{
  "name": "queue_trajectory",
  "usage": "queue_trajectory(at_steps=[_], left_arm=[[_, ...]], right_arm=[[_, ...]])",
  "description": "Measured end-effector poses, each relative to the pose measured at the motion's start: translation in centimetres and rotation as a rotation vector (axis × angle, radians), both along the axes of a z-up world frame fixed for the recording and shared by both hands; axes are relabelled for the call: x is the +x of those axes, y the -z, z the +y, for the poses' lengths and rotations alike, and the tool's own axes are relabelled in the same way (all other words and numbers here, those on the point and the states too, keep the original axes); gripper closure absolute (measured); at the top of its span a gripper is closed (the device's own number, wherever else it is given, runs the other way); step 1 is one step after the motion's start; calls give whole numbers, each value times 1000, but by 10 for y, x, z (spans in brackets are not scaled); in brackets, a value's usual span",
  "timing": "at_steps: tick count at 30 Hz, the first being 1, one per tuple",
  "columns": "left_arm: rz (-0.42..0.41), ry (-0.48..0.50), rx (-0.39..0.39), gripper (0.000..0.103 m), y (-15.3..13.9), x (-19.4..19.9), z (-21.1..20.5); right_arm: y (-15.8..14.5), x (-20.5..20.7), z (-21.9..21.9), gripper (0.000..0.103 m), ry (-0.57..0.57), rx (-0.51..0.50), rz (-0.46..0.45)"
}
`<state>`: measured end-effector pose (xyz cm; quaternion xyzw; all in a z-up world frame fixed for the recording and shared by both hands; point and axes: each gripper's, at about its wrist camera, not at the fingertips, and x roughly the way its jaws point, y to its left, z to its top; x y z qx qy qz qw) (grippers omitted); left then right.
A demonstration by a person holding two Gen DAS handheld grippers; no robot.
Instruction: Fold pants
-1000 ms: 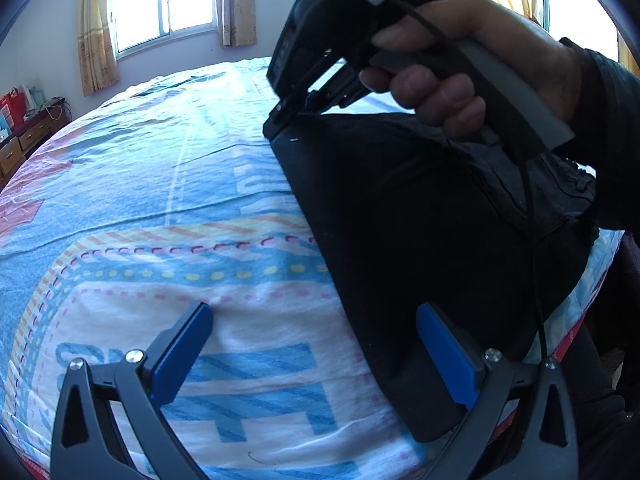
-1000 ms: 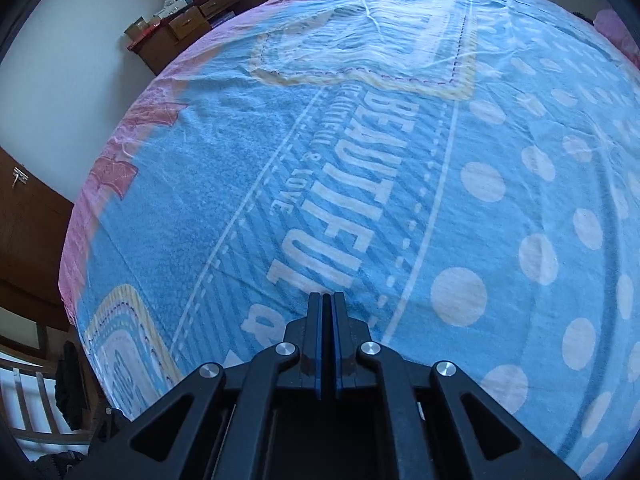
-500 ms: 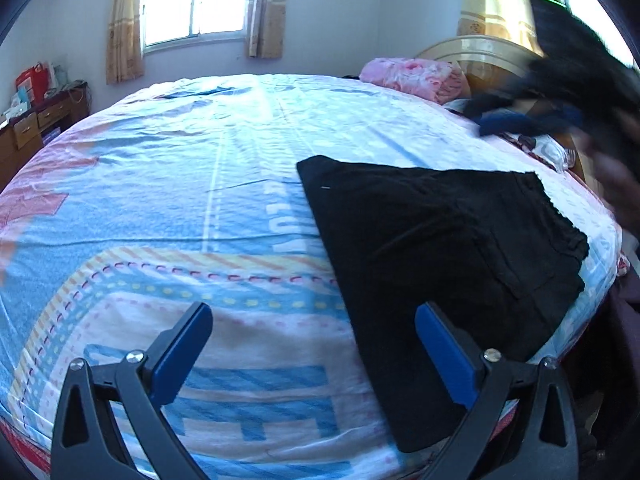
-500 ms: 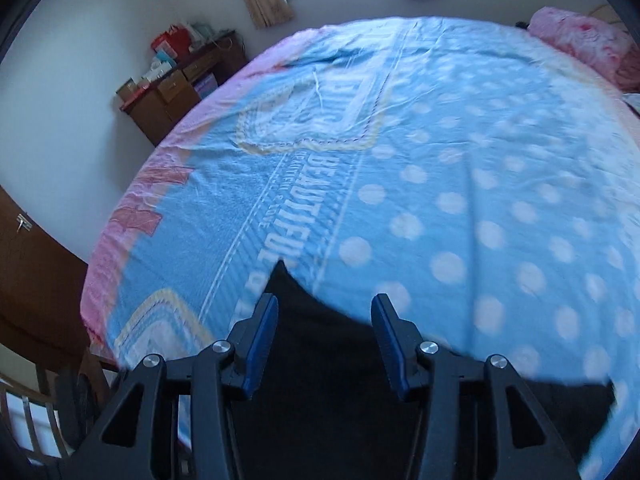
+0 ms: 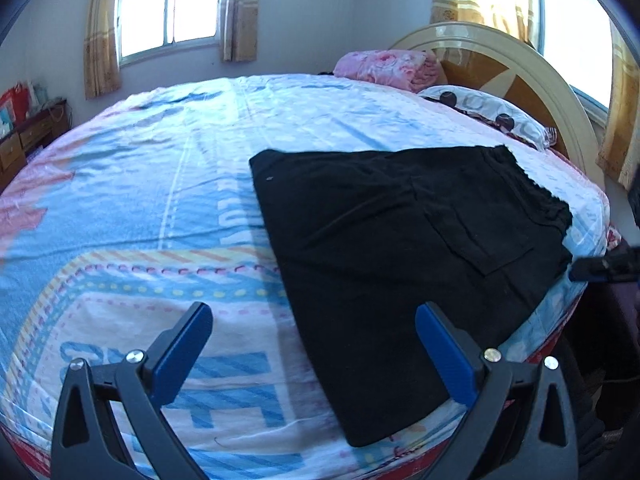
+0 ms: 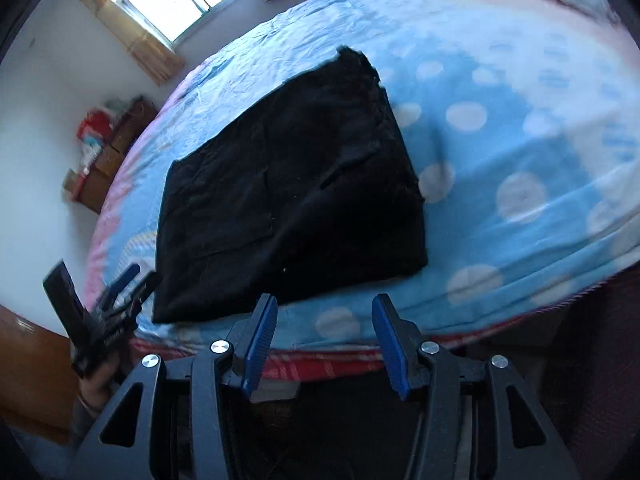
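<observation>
My left gripper (image 5: 314, 354) jaws are wide apart, nothing between them; the right finger sits over the near edge of the pants (image 5: 404, 272), no contact I can confirm. My right gripper (image 6: 324, 334) jaws stand partly apart and empty, having just been opening, and hang off the bed's near edge, pants at 12 o'clock from them.

Pants: black, folded into a flat, roughly rectangular stack on the bed (image 5: 160, 184), near its edge. In the left view they run from centre out to 3 o'clock; a back pocket shows on top.

Further out: blue patterned sheet with white dots and lettering, pink bedding (image 5: 384, 68) at 1 o'clock by the headboard (image 5: 516, 60), window (image 5: 168, 4) at 11 o'clock, dresser (image 5: 28, 136) at 9 o'clock.
</observation>
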<state>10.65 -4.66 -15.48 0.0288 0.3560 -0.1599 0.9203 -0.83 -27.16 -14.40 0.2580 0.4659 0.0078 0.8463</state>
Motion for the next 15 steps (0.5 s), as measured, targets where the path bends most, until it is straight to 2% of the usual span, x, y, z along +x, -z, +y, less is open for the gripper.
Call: queue_trajectory(at_steps=[5, 7, 9, 11, 13, 15], left_arm=[[-23, 6, 13, 0, -1, -5, -3], [-23, 16, -1, 0, 0, -5, -2], [-24, 20, 10, 0, 1, -1, -3], [-23, 35, 2, 0, 2, 3, -7], [-28, 42, 5, 0, 2, 5, -11], [-32, 57, -4, 0, 3, 7, -15]], right_arm=[[0, 11, -8, 52, 23, 93, -78], [-4, 13, -7, 52, -6, 114, -47], [-11, 13, -2, 52, -14, 84, -44], [-15, 13, -11, 52, 47, 40, -59], [-9, 13, -32, 52, 137, 100, -61], [0, 19, -41, 52, 159, 131, -40]])
